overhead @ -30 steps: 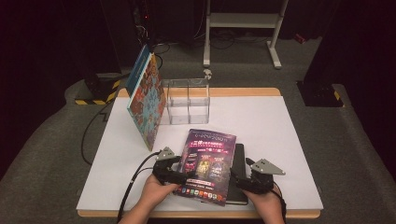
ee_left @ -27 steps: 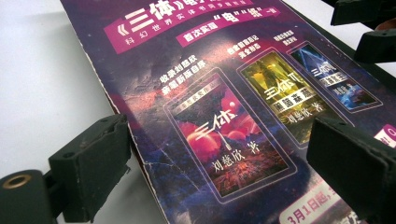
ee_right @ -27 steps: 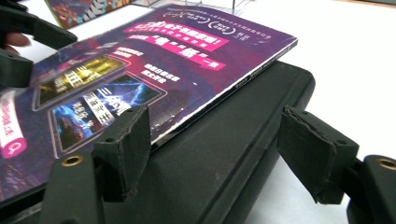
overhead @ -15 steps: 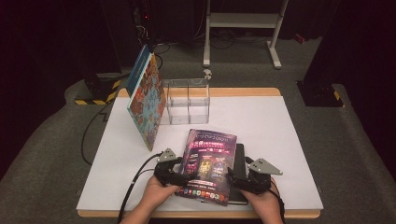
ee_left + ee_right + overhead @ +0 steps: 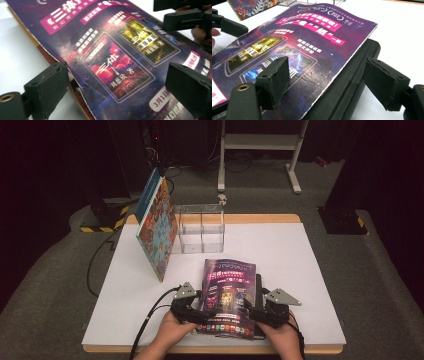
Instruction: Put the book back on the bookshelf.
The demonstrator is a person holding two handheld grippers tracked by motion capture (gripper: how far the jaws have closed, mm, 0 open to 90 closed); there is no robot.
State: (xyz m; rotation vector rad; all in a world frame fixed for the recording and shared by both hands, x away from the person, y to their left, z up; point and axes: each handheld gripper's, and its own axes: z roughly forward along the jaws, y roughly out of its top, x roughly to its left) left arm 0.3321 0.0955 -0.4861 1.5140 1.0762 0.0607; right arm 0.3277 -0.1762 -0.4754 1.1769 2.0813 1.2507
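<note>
A purple magazine [image 5: 227, 295] lies face up at the front middle of the white table [image 5: 300, 270], resting on a black slab [image 5: 258, 285]. My left gripper [image 5: 202, 314] is at its left edge. In the left gripper view the left gripper [image 5: 117, 72] is open, with one jaw beside the magazine [image 5: 112, 57] and the other over its cover. My right gripper [image 5: 250, 312] is at the right edge. In the right gripper view the right gripper [image 5: 327, 65] is open, its jaws just having been opening, with the magazine's [image 5: 307, 42] edge and the slab [image 5: 352, 82] between them.
A clear plastic box [image 5: 200, 227] with compartments stands at the back of the table. A colourful book [image 5: 157, 227] leans against its left side. A cable [image 5: 150, 315] trails from the left gripper over the table's front edge. A white rack [image 5: 260, 150] stands on the floor behind.
The left hand has edged slightly right, toward the magazine's left edge. The right hand and the magazine stay in place.
</note>
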